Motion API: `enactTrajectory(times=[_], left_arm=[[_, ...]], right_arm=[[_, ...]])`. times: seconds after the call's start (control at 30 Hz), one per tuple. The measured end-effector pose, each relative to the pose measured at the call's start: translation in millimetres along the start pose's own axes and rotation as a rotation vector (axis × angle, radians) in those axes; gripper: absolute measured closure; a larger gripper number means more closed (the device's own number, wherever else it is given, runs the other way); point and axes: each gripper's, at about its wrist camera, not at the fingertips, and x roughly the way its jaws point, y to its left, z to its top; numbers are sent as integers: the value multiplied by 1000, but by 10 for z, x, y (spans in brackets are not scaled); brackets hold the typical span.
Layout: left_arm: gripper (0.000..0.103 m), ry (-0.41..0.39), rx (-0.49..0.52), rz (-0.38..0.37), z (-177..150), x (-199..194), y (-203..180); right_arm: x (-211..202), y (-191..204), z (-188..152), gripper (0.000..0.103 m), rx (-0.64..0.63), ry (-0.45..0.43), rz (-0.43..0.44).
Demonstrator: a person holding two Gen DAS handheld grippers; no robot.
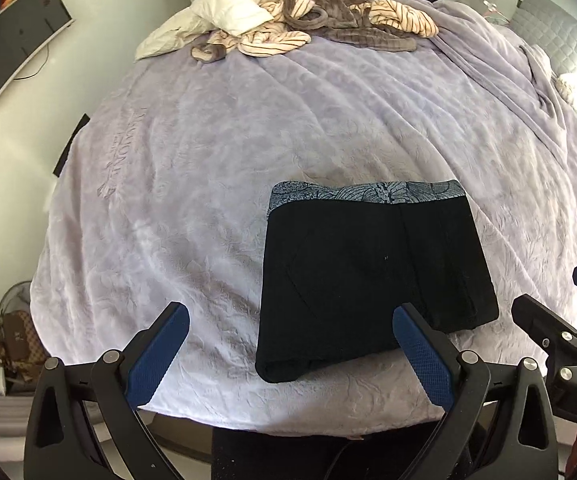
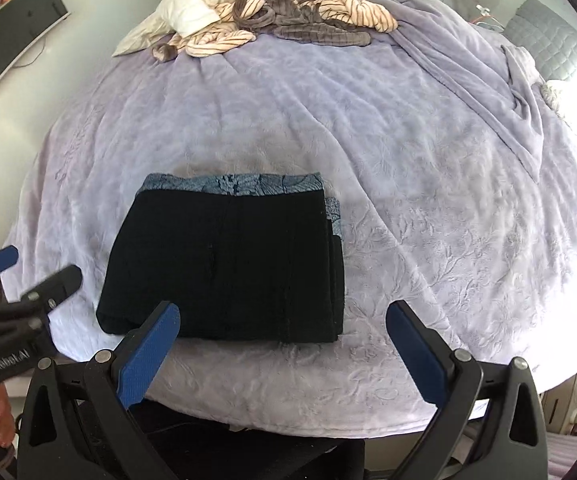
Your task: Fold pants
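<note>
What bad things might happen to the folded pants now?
The pants lie folded near the bed's front edge, so a nudge might slide them off. Both open grippers, left and right, hover close; a bump could undo the fold. The blanket is soft and wrinkly, so the stack may slump.

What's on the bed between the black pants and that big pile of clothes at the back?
Nothing but bare purple blanket. Both wrist views show an empty stretch from the folded black pants to the clothes pile.
</note>
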Motion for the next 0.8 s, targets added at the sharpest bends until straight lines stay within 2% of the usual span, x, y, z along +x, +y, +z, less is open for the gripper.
enactTrajectory(times=[0.8], left_arm=[[1,-19,0,-4,70,-35,39]], right_arm=[[-31,75,146,0,9,9,-65]])
